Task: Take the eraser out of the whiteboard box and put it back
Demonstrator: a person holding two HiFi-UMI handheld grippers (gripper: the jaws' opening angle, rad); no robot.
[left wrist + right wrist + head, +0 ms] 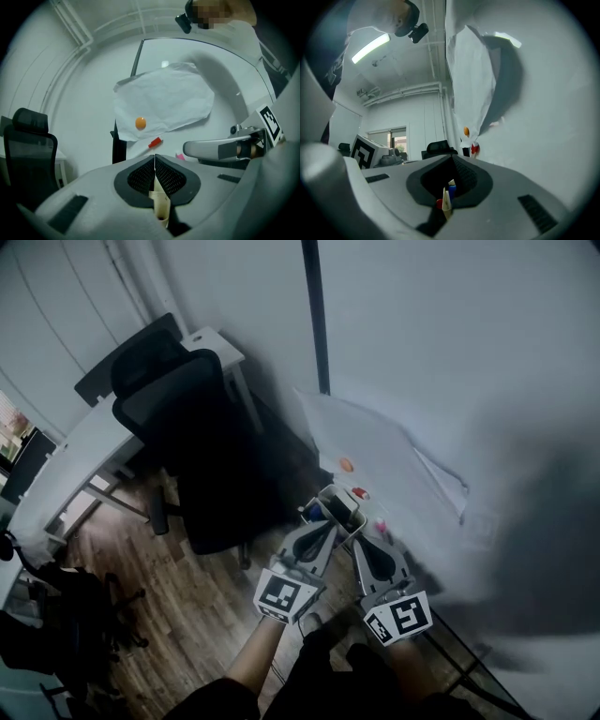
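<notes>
The small whiteboard box (336,504) sits at the tips of both grippers, in front of the whiteboard (487,352). My left gripper (327,520) is shut, and a thin beige box wall (158,199) shows between its jaws (154,161). My right gripper (360,538) is also closed on a thin beige wall (446,202); a blue cap (452,190) and a red cap (439,203) stand behind it. Something dark lies in the box, but I cannot make out the eraser.
A crumpled white sheet (164,101) hangs on the board under an orange magnet (140,123), with a red magnet (155,142) below. A black office chair (192,442) and a white desk (103,442) stand left on the wooden floor (197,606).
</notes>
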